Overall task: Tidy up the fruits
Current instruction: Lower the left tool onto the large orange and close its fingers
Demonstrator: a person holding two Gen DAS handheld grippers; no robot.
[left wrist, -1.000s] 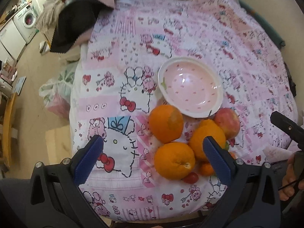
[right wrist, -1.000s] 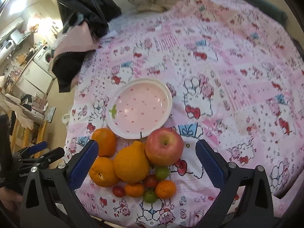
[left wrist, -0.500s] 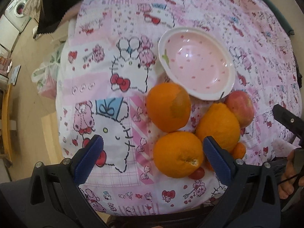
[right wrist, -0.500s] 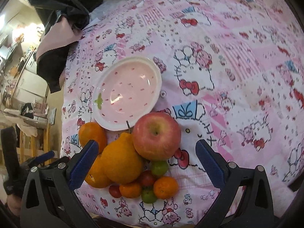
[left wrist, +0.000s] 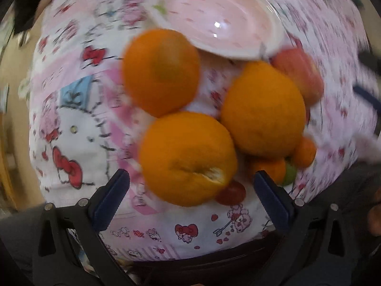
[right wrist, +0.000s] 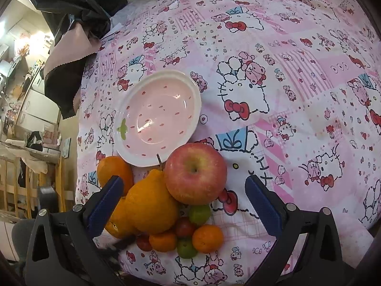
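A pile of fruit lies on the pink cartoon-print cloth (right wrist: pixel 297 76) just in front of an empty pink bowl (right wrist: pixel 157 116). In the blurred left wrist view, my left gripper (left wrist: pixel 190 190) is open, its blue pads flanking the nearest orange (left wrist: pixel 188 157). Another orange (left wrist: pixel 162 71) sits behind it, and a knobbly orange (left wrist: pixel 264 109) lies to the right. The pink bowl (left wrist: pixel 221 16) is beyond them. My right gripper (right wrist: pixel 184 197) is open around the red apple (right wrist: pixel 195 172) and the knobbly orange (right wrist: pixel 150 205). Small tangerines (right wrist: pixel 207 238), green fruits (right wrist: pixel 199 213) and red fruits (right wrist: pixel 184 226) lie below.
A black and pink cloth (right wrist: pixel 69 54) hangs over the table's far left edge. Household clutter and wooden furniture (right wrist: pixel 28 183) fill the room to the left. Open patterned cloth stretches to the right of the bowl.
Both grippers have moved down and closer to the fruit pile. The left one has come fast, blurring its view, and now straddles the nearest orange. The fruit has not moved.
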